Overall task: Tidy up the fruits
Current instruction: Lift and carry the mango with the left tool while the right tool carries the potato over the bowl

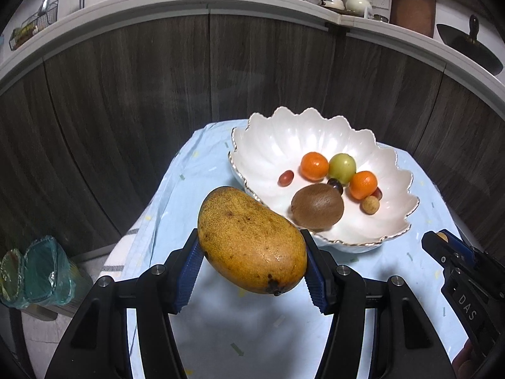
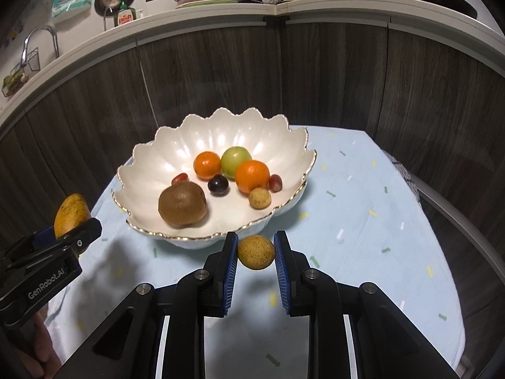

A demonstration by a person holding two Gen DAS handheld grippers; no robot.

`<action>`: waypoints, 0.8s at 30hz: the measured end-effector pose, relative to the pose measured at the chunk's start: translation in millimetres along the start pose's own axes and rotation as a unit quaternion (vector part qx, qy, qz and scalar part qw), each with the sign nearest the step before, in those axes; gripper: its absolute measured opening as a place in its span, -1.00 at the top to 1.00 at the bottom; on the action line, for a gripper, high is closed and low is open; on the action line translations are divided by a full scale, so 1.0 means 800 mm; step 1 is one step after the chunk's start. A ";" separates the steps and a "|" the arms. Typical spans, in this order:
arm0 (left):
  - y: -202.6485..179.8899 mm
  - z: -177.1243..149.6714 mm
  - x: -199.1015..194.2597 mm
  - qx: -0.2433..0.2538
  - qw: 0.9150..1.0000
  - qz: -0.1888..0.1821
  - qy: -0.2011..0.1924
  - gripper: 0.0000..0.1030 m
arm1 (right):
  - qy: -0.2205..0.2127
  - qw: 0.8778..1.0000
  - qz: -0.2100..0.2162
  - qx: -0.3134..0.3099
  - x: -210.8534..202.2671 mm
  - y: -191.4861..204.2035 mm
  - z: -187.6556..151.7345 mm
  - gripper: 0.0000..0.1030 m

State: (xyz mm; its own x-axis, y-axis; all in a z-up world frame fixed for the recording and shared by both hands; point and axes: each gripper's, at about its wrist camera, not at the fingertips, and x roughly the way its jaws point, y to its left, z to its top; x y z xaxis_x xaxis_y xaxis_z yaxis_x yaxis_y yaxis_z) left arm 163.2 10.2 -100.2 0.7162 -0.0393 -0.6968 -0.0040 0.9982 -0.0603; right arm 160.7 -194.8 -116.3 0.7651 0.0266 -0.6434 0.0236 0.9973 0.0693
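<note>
A small counter (image 2: 363, 221) stands in front of dark wood-grain cabinet doors (image 2: 331, 72). It is covered by a pale blue cloth (image 1: 195, 189) printed with scattered little coloured flecks. The cloth hangs over the counter's near left edge in the left wrist view. Directly on the cloth sits one white scalloped bowl (image 2: 151, 164) with a gold-trimmed rim, towards the counter's far side.

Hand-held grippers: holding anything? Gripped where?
Left hand-held gripper clamps the mango across its middle. Right hand-held gripper pinches a small round tan fruit at its sides.
</note>
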 end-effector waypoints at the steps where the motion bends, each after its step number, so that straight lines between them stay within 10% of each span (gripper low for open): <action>1: -0.002 0.002 -0.002 0.001 1.000 -0.002 -0.002 -0.13 | -0.002 1.000 0.000 0.000 -0.002 -0.001 0.002 0.52; 24: -0.030 0.060 -0.020 0.033 0.998 -0.027 -0.037 -0.13 | -0.052 0.999 -0.011 -0.003 -0.012 -0.015 0.068 0.52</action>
State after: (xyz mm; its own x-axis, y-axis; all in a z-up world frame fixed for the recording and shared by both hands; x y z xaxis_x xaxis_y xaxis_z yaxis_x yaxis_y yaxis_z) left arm 185.2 -10.8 -53.6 0.7634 -0.0914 -0.6394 0.0802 0.9957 -0.0465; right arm 188.2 -211.0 -69.2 0.8271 -0.0017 -0.5621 0.0371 0.9980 0.0517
